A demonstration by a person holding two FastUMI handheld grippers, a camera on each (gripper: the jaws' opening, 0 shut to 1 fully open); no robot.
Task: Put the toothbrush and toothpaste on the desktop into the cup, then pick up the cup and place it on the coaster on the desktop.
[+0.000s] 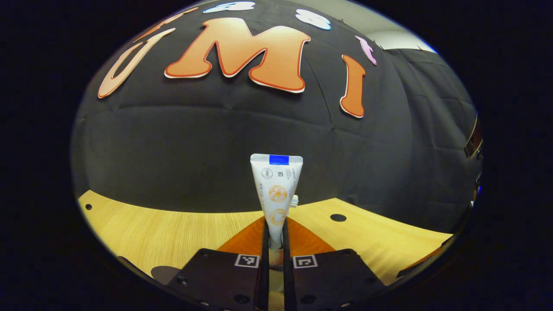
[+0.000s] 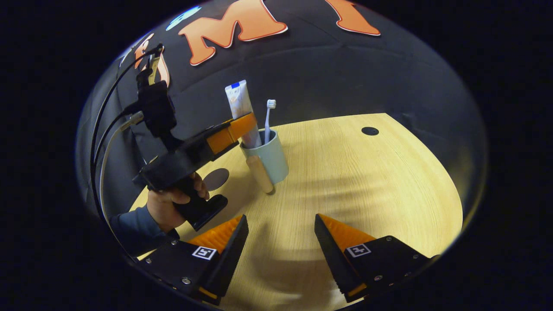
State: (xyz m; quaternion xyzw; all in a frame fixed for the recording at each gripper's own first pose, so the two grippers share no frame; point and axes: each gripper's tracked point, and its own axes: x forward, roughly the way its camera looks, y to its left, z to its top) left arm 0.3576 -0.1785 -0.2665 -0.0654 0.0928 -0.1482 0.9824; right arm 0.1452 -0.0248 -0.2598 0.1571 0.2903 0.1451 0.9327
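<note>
1. Left hand-held gripper [image 1: 275, 242] clamped on the toothpaste [image 1: 277, 190], tube upright, crimped end up, lower end already inside the cup [image 2: 268, 157].
2. Toothbrush [image 2: 268, 119] standing in that same cup, head up, just beside the tube; best kept undisturbed while lowering.
3. Lower straight down until the tube's bottom seems seated, then open slowly so the tube leans on the rim rather than tipping out.
4. Lift clear upward, not sideways: a sideways pull could likely drag the cup, which stands near the middle of the tabletop [image 2: 367, 181].
5. Right hand-held gripper [image 2: 281, 242] spread wide and holding nothing, hovering low over the tabletop, well placed to take the cup next.
6. Round dark coaster [image 2: 216, 178] lying on the tabletop near the cup, on the side of the person's hand [image 2: 166, 207]; short carry judged enough.
7. Wooden handle [image 2: 260, 173] on the cup facing the right hand-held gripper; a grip there looks easiest.
</note>
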